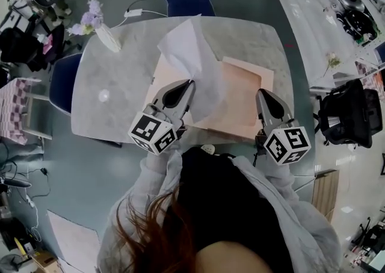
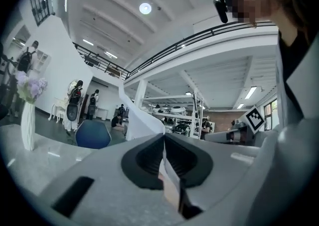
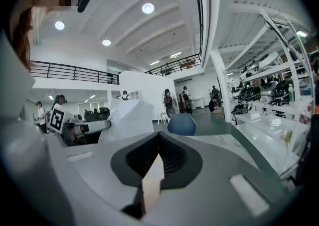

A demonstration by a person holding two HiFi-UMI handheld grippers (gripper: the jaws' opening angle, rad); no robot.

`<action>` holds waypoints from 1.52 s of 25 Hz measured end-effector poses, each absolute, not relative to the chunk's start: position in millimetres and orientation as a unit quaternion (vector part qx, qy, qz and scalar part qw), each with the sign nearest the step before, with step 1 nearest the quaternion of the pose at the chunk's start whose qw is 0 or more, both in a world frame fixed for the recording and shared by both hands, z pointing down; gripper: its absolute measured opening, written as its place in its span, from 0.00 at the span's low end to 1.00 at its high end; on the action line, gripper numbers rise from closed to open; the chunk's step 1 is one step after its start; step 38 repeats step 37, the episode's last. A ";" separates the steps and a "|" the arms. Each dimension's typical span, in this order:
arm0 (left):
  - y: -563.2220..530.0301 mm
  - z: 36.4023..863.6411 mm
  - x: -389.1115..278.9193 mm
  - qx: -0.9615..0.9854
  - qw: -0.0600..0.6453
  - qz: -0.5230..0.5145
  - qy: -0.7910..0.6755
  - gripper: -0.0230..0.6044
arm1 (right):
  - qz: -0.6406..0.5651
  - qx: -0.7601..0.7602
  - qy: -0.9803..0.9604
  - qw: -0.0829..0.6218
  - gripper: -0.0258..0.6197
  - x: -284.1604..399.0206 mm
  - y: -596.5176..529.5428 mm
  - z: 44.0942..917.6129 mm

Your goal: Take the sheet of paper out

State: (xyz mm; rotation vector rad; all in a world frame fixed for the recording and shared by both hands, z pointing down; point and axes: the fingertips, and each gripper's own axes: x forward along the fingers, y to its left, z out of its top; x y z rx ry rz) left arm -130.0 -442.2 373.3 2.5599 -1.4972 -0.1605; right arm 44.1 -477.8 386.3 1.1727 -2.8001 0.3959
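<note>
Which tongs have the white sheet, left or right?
The left tongs: the white sheet stands up from their shut tips, while the right tongs pinch the edge of the peach folder.

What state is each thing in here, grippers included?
left hand-held gripper: shut on sheet of paper
right hand-held gripper: shut on pink envelope edge
sheet of paper: raised, bent
pink envelope: partly covered by the sheet, held at one edge
flower vase: upright
</note>
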 end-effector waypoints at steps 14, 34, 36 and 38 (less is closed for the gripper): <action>-442.2 407.0 -96.1 0.874 0.111 -0.010 -0.473 0.04 | 0.126 0.407 -0.901 0.079 0.05 62.0 -462.9 407.0; -452.5 432.9 -59.2 0.876 0.136 0.016 -0.463 0.04 | 0.137 0.394 -0.904 0.095 0.05 71.6 -459.4 429.2; -453.5 430.3 -57.3 0.877 0.133 0.011 -0.461 0.04 | 0.136 0.393 -0.905 0.092 0.05 72.6 -460.6 428.0; -454.0 428.6 -56.3 0.878 0.131 0.007 -0.460 0.04 | 0.135 0.392 -0.905 0.091 0.05 73.1 -461.2 427.3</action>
